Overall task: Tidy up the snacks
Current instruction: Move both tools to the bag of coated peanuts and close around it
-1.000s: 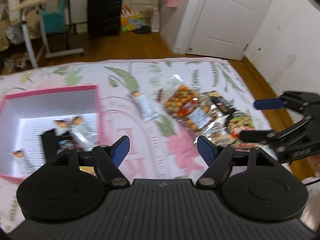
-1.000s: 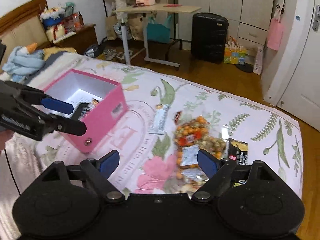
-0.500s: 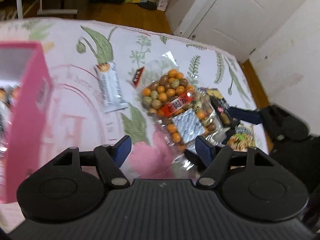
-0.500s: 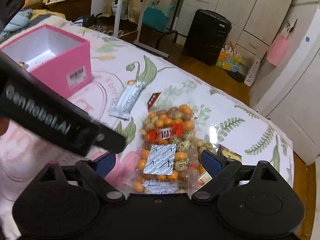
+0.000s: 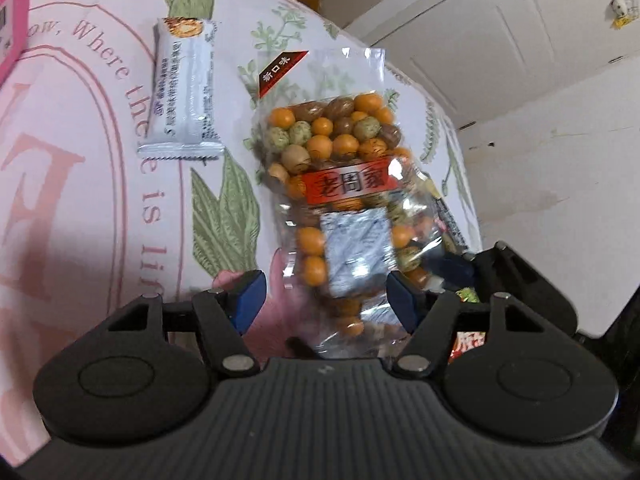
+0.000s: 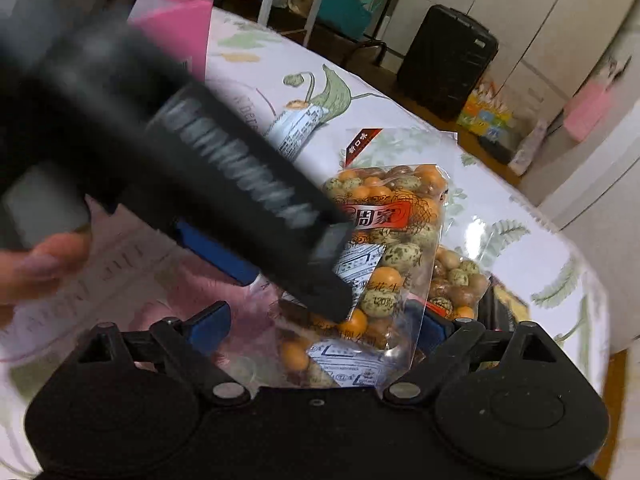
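A clear bag of orange, green and brown coated peanuts [image 5: 340, 168] lies on the flowered bedspread. My left gripper [image 5: 326, 302] is open, its blue pads either side of the bag's near end. The bag also shows in the right wrist view [image 6: 392, 232]; my right gripper [image 6: 320, 328] is open around its near end, with the left gripper's body crossing above it. A white wrapped bar [image 5: 182, 88] lies to the left of the bag. A second peanut bag [image 6: 456, 276] and dark packets lie to the right.
The pink box [image 6: 172, 20] stands at the far left on the bed; its corner shows in the left wrist view [image 5: 12, 16]. A black suitcase [image 6: 444, 60], a teal bag and a desk stand on the wooden floor beyond. White door and wall at right.
Both grippers have dropped low and moved in on the peanut bag, which now sits between each pair of pads. The pink box has slid out toward the left edge.
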Demonstrator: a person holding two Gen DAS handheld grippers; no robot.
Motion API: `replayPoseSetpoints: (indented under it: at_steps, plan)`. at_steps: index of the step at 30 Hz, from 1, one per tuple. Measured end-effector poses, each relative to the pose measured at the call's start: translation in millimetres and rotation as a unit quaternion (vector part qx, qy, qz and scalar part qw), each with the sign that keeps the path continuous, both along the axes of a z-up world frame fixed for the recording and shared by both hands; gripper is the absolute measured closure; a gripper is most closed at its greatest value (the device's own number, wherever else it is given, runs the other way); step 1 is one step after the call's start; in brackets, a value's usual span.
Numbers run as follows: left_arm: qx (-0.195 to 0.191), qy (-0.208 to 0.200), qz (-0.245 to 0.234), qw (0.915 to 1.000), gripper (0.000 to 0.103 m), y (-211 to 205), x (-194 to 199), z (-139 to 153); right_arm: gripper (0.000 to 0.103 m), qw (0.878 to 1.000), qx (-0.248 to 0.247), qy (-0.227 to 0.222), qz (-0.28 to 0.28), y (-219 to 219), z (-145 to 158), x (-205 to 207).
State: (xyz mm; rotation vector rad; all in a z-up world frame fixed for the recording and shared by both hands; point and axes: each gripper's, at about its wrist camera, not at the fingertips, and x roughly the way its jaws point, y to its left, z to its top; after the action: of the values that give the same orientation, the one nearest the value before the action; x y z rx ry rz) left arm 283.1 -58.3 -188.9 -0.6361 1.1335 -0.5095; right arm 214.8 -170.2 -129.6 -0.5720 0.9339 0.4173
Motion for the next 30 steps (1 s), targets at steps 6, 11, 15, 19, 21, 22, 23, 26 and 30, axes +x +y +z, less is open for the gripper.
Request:
replayPoseSetpoints:
  at_steps: [6,11,15,19,21,22,23,26,30]
  plan:
    - [-0.014,-0.017,0.003,0.9998,0.037,-4,2,-2,0.007,1.000,-0.010,-0.024,-0.007,5,-2,-2]
    - [-0.003,-0.030,-0.015,0.9994,0.041,-5,1,1,0.025,0.997,0.044,-0.033,-0.046,-7,7,-1]
    - [0.013,-0.030,-0.035,0.9988,0.042,-4,1,6,0.044,0.992,0.091,-0.010,-0.090,-22,22,5]
    - [0.013,-0.015,-0.057,0.9982,0.040,-3,2,13,0.047,0.989,0.105,0.014,-0.100,-23,32,-3]
    - [0.025,-0.007,-0.081,0.9963,0.037,-3,-1,17,0.050,0.991,0.097,0.029,-0.089,-19,38,-6]
    - [0.028,0.000,-0.089,0.9956,0.035,-2,-3,18,0.051,0.990,0.095,0.042,-0.091,-18,38,-10]
    - [0.031,0.012,-0.099,0.9945,0.034,-2,-4,19,0.052,0.988,0.096,0.066,-0.098,-19,36,-11]
    - [0.046,0.026,-0.110,0.9924,0.031,0,-8,18,0.053,0.980,0.110,0.115,-0.119,-22,36,-3]
    - [0.054,0.016,-0.081,0.9951,0.031,10,-10,16,0.044,0.982,0.089,0.115,-0.119,-22,34,-12]
